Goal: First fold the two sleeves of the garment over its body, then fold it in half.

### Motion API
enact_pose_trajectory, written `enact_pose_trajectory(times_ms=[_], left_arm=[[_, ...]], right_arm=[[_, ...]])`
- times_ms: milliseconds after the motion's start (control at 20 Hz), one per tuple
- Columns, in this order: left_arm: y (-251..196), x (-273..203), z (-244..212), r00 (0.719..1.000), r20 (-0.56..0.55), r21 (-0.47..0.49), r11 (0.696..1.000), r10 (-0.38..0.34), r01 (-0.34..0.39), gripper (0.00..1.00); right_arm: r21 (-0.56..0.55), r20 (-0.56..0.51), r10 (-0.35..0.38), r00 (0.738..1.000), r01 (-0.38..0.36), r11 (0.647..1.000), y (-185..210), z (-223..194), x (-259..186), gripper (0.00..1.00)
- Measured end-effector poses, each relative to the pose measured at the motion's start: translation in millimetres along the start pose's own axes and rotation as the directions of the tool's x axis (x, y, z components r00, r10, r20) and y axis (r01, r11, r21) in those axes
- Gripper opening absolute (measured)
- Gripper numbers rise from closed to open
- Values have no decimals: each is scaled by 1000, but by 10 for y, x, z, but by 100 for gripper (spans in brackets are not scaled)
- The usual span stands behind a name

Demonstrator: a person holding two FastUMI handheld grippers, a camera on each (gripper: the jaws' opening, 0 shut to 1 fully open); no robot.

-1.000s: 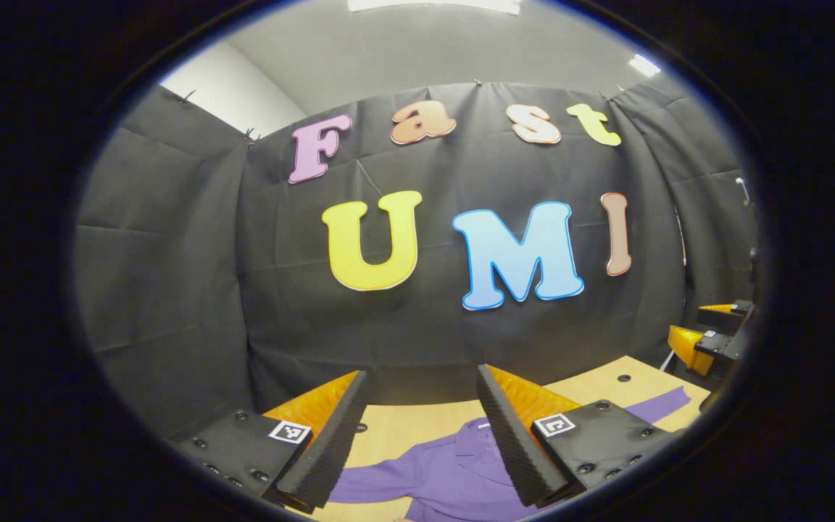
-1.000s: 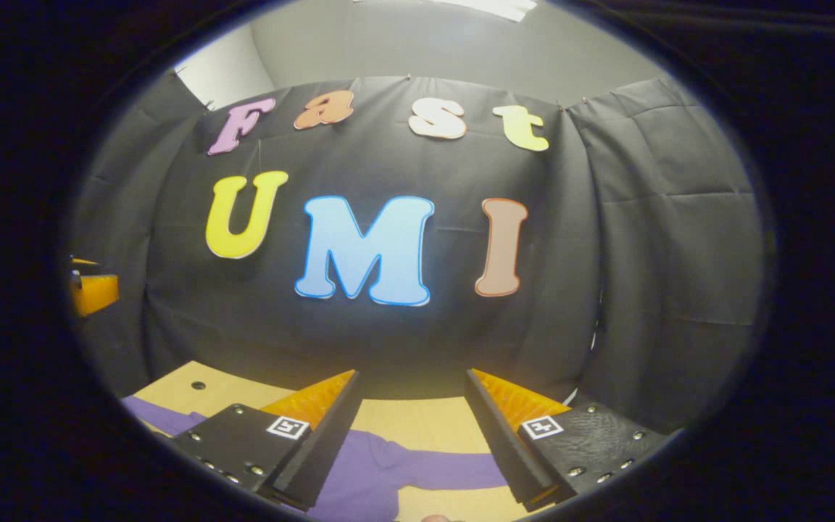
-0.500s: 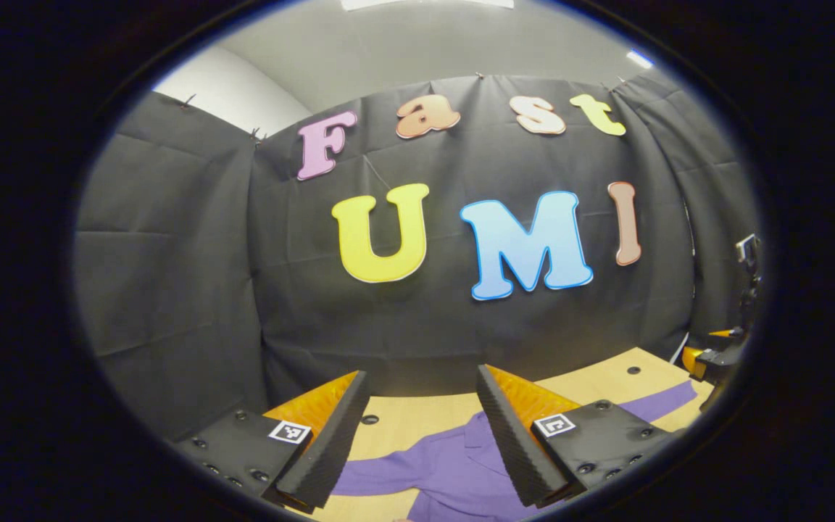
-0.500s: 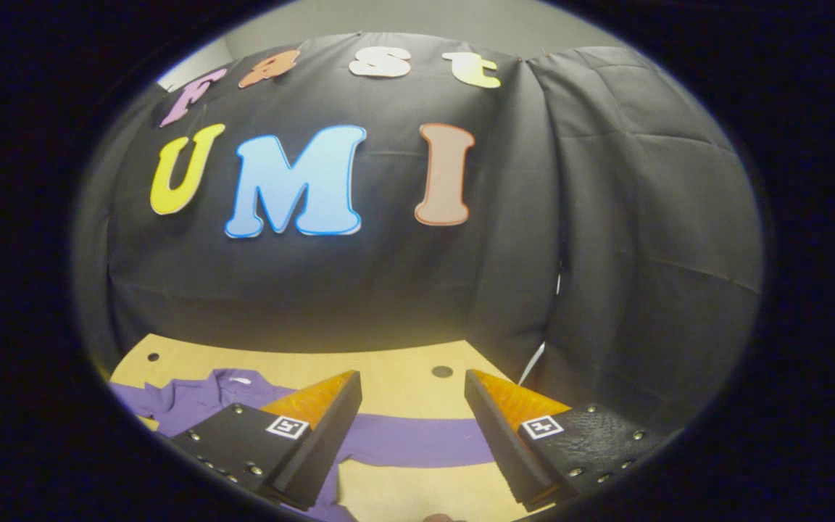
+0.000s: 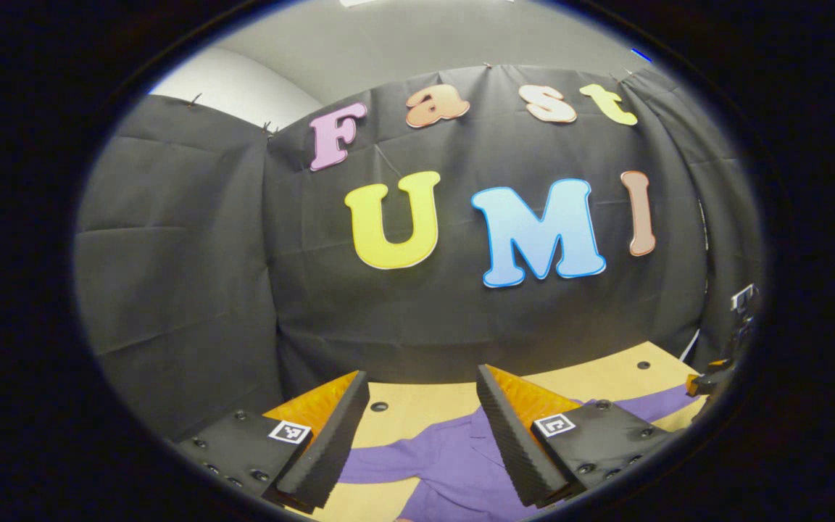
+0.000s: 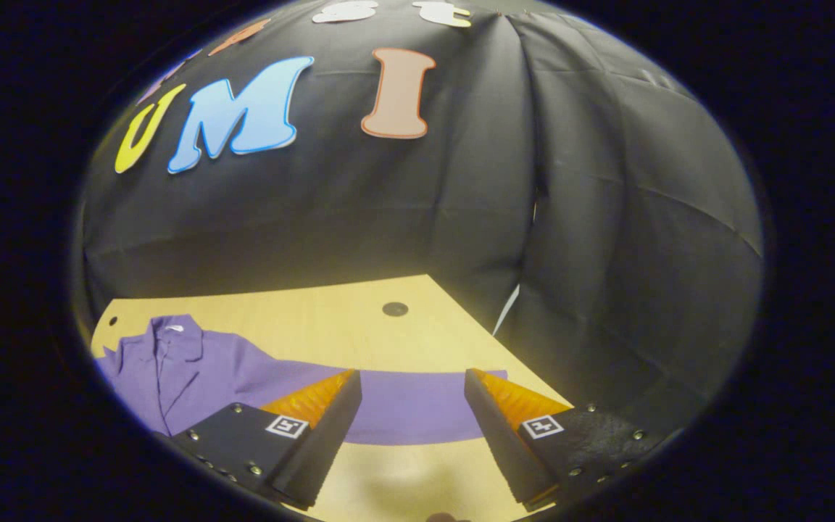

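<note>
The purple garment is lying flat on the wooden table, collar pointing toward the booth wall, sleeves stretching sideways, one sleeve running crosswise between the right gripper's wide-open, empty fingers, while the left gripper is hovering wide open and empty above the garment's body.

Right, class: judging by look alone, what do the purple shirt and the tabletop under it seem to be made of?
Purple shirt: looks like a thin woven fabric, matte, since it lies limp and flat with soft creases at the collar; the exact fibre cannot be told.

Tabletop: looks like light wood or wood-look laminate, smooth with a slight sheen, pale tan and even, with small dark round holes. Solid or veneer cannot be told.
</note>
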State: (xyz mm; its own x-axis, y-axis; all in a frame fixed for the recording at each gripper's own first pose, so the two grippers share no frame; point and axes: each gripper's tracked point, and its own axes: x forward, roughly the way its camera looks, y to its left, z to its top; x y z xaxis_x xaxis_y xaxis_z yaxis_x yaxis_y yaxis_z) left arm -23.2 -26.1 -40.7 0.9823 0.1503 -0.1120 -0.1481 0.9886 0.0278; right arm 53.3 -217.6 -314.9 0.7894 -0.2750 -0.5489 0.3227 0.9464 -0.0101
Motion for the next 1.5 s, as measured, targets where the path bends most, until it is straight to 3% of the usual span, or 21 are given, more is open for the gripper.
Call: enact_pose_trajectory(times_ms=[650, 900, 1250, 1400, 1500], left_arm=[[-133, -180, -192, 991, -68, -10, 993, 115, -116, 100], [-203, -206, -239, 989, -79, 5, 992, 124, -124, 100], [-367, -176, -290, 991, -81, -3, 995, 102, -102, 100], [-417, -173, -298, 993, -80, -8, 996, 91, -92, 100], [-435, -187, -296, 993, -77, -4, 996, 87, -88, 100]], right_arm=[[-26, -226, -16, 974, 10, 1000, -340, -848, 724, 92], [-26, -278, -19, 960, 12, 1000, -415, -1076, 814, 92], [45, -290, 50, 956, -38, 998, -336, -1165, 802, 96], [59, -294, 75, 953, -60, 996, -275, -1198, 821, 87], [53, -295, 78, 952, -66, 996, -237, -1205, 816, 64]])
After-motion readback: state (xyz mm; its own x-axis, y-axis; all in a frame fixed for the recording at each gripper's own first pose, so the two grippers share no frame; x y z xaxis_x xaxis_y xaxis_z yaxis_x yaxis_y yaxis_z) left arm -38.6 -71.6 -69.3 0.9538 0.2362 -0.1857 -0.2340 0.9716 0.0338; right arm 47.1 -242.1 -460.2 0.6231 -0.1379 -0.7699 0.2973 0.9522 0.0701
